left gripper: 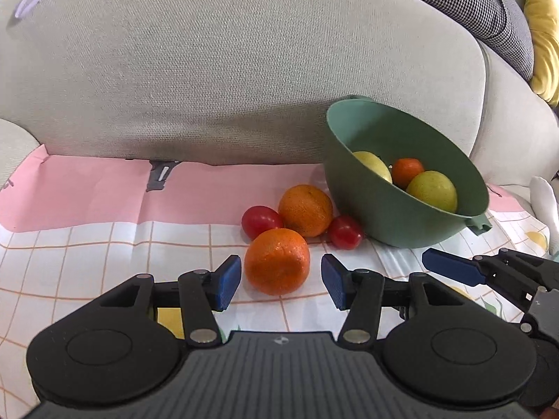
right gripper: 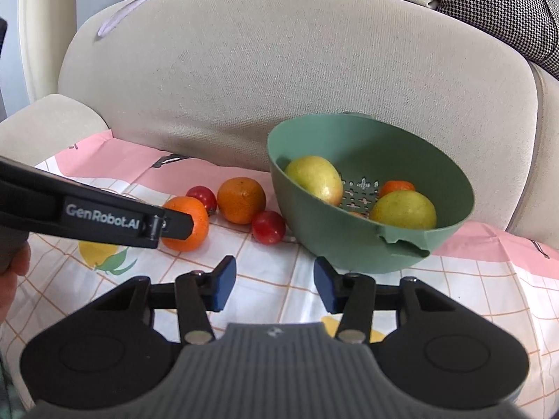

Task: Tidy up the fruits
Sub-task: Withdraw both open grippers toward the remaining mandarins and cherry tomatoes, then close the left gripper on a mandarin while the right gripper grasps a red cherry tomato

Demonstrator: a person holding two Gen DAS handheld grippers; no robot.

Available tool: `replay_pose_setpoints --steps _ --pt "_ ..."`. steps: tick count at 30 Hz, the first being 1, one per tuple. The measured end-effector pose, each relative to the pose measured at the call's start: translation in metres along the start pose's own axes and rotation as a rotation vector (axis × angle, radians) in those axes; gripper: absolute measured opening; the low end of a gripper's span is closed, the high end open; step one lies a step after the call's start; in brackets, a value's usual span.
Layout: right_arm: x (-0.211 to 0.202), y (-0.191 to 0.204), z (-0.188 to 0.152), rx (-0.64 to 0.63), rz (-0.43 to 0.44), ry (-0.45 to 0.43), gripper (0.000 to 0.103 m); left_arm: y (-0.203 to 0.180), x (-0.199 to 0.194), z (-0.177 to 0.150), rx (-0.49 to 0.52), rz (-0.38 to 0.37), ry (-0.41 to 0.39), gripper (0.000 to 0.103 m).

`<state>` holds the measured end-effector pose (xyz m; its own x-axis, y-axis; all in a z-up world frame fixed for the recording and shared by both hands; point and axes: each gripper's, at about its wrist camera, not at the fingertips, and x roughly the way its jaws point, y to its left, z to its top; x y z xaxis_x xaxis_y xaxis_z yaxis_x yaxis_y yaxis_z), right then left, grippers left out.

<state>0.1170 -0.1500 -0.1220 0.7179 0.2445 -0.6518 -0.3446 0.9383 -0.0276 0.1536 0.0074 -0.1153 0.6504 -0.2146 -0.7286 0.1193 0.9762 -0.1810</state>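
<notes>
Currently the left gripper (left gripper: 281, 281) has its jaws spread on either side of the near orange (left gripper: 277, 261), pads just clear of the peel. Behind it a second orange (left gripper: 305, 210) lies between two tomatoes (left gripper: 262, 221) on the checked cloth (left gripper: 87, 262). Right gripper (right gripper: 274, 281) stands open over bare cloth, nothing between its pads, near the tilted green bowl (right gripper: 349, 244), which holds yellow-green fruit (right gripper: 403, 209).

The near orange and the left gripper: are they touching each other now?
Apart. In the left wrist view the near orange sits between the pads of the left gripper, with cloth visible in the gap on each side.
</notes>
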Motion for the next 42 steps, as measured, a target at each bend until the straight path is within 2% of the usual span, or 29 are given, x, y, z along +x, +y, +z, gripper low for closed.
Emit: replay_pose_setpoints --steps 10,12,15,18,23,29,36,42 --pt "0.012 0.002 0.001 -0.018 0.012 -0.013 0.047 0.001 0.019 0.001 0.003 0.009 0.022 0.062" --pt "0.014 0.004 0.002 -0.020 0.012 -0.020 0.047 0.002 0.021 0.001 0.001 0.000 0.026 0.057" --pt "0.017 0.006 0.003 -0.018 0.005 -0.027 0.047 0.003 0.019 -0.001 -0.003 -0.016 0.020 0.052" --pt "0.022 0.011 0.003 -0.021 -0.011 -0.020 0.039 0.002 0.014 -0.002 0.021 0.010 0.009 0.051" --pt "0.031 0.015 0.002 -0.011 -0.042 -0.019 0.039 0.015 -0.001 0.000 -0.021 0.028 -0.011 0.051" --pt "0.043 0.018 0.004 0.071 -0.072 -0.013 0.037 0.033 -0.012 0.003 -0.109 0.030 -0.018 0.051" --pt "0.055 0.022 0.006 0.229 -0.119 -0.012 0.037 0.039 -0.017 0.003 -0.131 0.046 -0.013 0.051" --pt "0.068 0.030 0.013 0.265 -0.135 -0.028 0.037 0.041 -0.015 0.001 -0.136 0.052 0.001 0.051"
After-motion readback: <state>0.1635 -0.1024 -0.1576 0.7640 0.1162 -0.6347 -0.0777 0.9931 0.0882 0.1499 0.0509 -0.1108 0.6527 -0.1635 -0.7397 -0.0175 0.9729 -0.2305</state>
